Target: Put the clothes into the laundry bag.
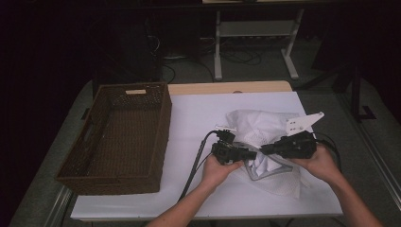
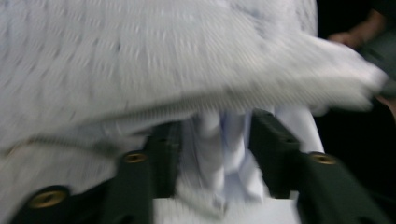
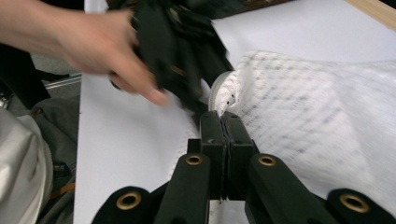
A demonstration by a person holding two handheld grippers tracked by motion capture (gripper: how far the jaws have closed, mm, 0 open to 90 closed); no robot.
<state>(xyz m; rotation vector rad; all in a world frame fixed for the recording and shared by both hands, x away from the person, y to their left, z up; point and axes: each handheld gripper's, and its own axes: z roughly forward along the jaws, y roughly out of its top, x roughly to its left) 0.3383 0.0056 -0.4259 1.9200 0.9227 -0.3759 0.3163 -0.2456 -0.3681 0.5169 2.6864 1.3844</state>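
High view: one white mesh bag on the white table sheet, worked by two grippers.
Right gripper has its jaws pressed together on the bag's edge. Left gripper stands part-open, white fabric between the jaws, no pinch evident. One empty wicker basket sits left of the bag, well apart.
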